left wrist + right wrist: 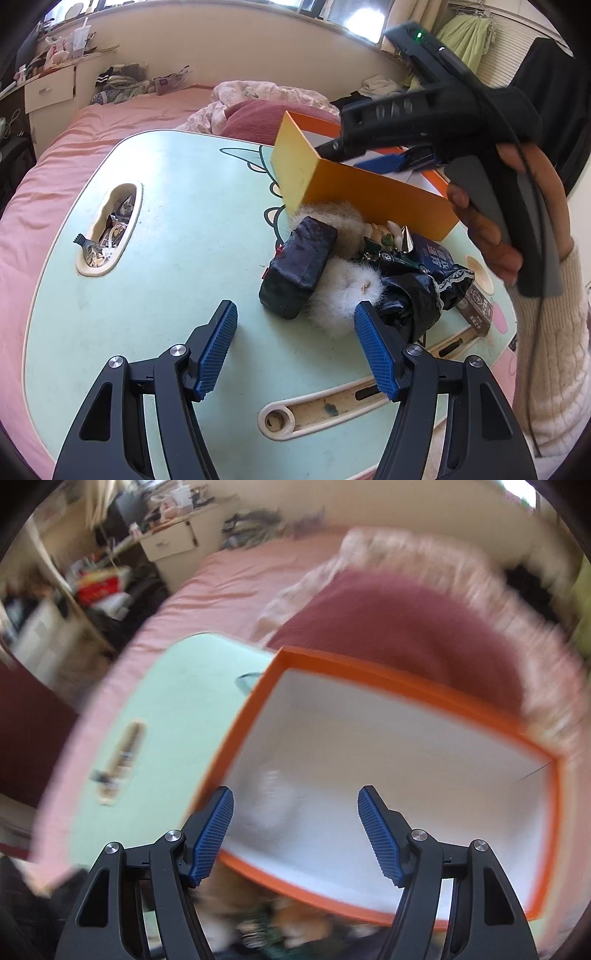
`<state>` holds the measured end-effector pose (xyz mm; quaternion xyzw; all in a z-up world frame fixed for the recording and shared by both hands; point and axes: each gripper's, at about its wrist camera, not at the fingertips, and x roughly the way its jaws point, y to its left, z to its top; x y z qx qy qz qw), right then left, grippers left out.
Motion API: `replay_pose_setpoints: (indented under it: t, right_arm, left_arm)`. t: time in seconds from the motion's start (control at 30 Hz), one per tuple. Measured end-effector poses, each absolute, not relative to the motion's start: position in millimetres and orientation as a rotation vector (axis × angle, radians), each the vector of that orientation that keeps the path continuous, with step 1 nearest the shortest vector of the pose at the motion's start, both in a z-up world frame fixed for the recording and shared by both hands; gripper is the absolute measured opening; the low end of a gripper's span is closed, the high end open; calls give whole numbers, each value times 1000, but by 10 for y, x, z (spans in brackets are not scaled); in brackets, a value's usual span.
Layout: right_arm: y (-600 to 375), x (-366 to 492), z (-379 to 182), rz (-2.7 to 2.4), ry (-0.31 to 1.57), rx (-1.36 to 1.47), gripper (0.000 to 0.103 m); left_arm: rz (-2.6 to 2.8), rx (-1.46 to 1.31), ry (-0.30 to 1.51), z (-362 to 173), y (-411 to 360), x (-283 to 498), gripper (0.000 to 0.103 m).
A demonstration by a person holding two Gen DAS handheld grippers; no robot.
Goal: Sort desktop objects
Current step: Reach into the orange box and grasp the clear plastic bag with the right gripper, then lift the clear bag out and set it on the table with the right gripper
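A mint-green lap table (166,229) stands on a pink bed (74,147). The orange box (369,192) sits at its far edge, clutter beside it. Left gripper (295,325) and right gripper (295,812) are both wide, holding nothing.

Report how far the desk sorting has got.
Done: little shows. The orange box looks nearly empty, bar a blurred pale shape by its near wall. In hand: nothing; the left gripper hangs open over the table, and the right gripper is open above the box. Left: the dark pouch, fluffy white item and black packet lie piled beside the box.
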<state>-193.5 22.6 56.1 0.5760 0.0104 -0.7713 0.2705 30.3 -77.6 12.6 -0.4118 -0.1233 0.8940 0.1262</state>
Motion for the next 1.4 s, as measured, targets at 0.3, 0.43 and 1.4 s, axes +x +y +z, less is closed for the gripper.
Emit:
replay_pose_setpoints:
  t: [0.3,0.43,1.4]
  right_arm:
    - [160,-2201,312,-2008,-61,1664,61]
    - [51,-2133,325,-2064,39,1623,45]
    - [1844,-556,702,-2547,37,1239,37]
  left_arm:
    - [2593,-1200,-370,135,-775,338,66]
    - [2592,-1199,-367,144,-769,348,66]
    - [2656,-1243,-128,158,-130,409,71]
